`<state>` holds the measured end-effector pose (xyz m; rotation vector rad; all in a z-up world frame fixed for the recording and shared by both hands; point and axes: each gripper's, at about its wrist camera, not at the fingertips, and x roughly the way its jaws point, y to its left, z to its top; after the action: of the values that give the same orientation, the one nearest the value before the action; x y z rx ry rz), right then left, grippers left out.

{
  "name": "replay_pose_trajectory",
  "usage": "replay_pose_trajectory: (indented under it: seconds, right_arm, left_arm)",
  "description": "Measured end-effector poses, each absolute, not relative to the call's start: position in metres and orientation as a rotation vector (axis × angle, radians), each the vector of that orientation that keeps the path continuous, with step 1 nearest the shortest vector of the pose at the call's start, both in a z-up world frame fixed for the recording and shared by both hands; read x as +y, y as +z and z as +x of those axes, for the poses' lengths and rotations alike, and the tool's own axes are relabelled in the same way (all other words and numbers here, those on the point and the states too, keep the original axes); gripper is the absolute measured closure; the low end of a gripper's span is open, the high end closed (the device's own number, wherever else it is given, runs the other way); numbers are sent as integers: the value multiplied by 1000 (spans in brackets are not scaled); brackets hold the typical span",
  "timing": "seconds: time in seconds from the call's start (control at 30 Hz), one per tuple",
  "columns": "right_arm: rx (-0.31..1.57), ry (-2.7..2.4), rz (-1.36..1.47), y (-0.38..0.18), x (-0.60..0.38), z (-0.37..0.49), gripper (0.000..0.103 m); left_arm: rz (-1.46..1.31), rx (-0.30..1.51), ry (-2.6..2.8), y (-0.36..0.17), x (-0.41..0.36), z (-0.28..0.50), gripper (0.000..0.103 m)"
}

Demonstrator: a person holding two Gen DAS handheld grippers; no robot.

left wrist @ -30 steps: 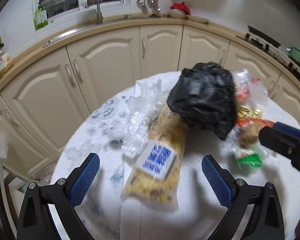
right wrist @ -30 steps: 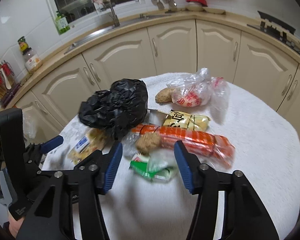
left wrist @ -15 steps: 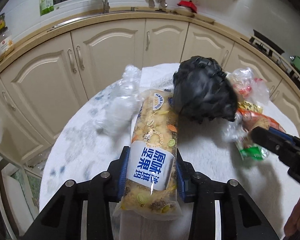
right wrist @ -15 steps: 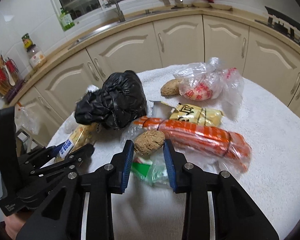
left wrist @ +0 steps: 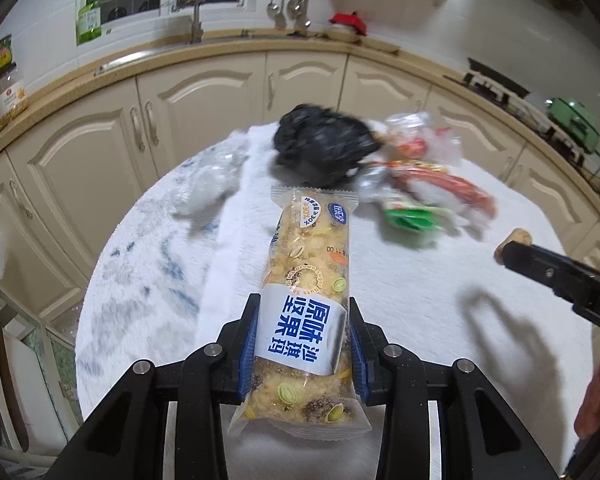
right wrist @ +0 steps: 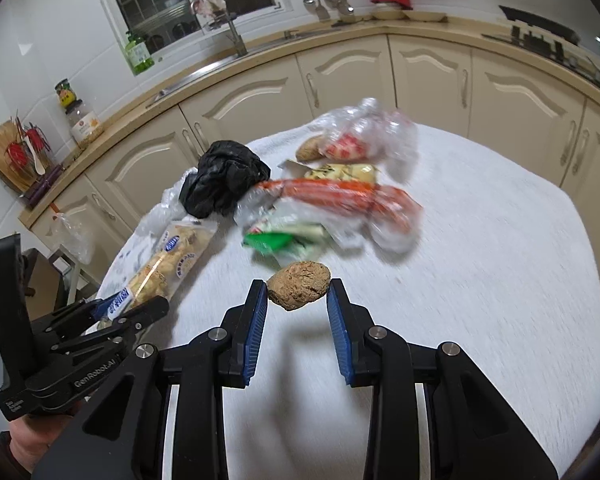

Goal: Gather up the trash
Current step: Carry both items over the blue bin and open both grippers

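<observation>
My left gripper (left wrist: pixel 302 320) is shut on a long clear snack packet (left wrist: pixel 306 280) with a blue and white label and holds it above the round white table (left wrist: pixel 440 304). The packet also shows in the right wrist view (right wrist: pixel 168 264). My right gripper (right wrist: pixel 298 292) is shut on a brown lump of food (right wrist: pixel 299 286), lifted off the cloth; it also shows in the left wrist view (left wrist: pixel 514 244). A crumpled black bag (left wrist: pixel 324 148) lies at the far side of the table.
Beside the black bag (right wrist: pixel 224 182) lie an orange-striped wrapper (right wrist: pixel 340 196), a green wrapper (right wrist: pixel 276 240), a yellow packet (right wrist: pixel 344 172), a clear bag with red print (right wrist: pixel 360 136) and crumpled clear plastic (left wrist: pixel 208 184). Cream kitchen cabinets (left wrist: pixel 204 104) curve behind the table.
Both grippers closed: the left on the snack packet, the right on the brown lump. Both then lifted their loads and drew back from the pile.
</observation>
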<state>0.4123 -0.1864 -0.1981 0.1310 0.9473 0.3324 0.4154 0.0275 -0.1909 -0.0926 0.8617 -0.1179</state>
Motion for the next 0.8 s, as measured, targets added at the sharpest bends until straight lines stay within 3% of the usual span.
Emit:
replay_pose_trajectory:
  seconds: [0.3,0.8]
  right_arm:
    - [897,257,189,-179,-243,373,72]
    - [764,91,267,-131,-348,324,72]
  left_arm:
    - [-47,793,-203,-178,-13,402,69]
    - [0,613,-368,-111,-87,291,69]
